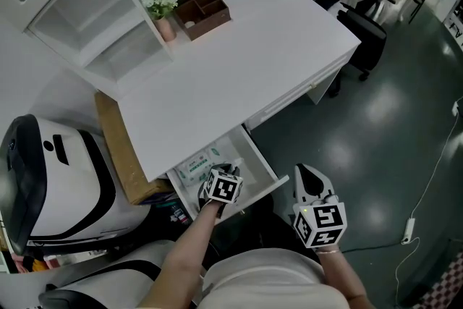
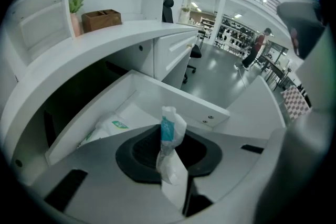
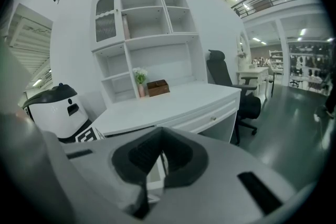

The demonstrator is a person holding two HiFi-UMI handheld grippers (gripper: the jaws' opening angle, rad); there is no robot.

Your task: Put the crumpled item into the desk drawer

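**Item location.** The wrapper (image 2: 168, 126), a crumpled white film with blue print, sits between the jaws of the left tool (image 2: 169, 157). The jaws are nearly together and pinch the lower, bunched part. The upper end stands free above the pads. In the head view this tool hangs at lower centre, over the open drawer (image 1: 264, 164) under the front edge of the bench (image 1: 246, 61).

**Drawer contents.** A wipes pack (image 1: 197, 164) lies in the left part of the drawer. The right part is bare.

**Right tool.** The right tool (image 1: 312, 181) is at lower right of the head view, clear of the drawer. Its jaws stand narrowly apart with nothing between them.

**Handling properties (estimated).**
- Weight: very light, so it probably will not drop cleanly.
- Stiffness: soft, thin and springy. It likely flattens under the pads and springs back on release.
- Surface: smooth film that may slip, or cling to a pad.
- Fragility: none of concern.

**Grip point.** Grip the densest crumpled section, as it is held now. A loose edge would likely pull through the pads. For release, a position low over the bare right part of the drawer looks best.
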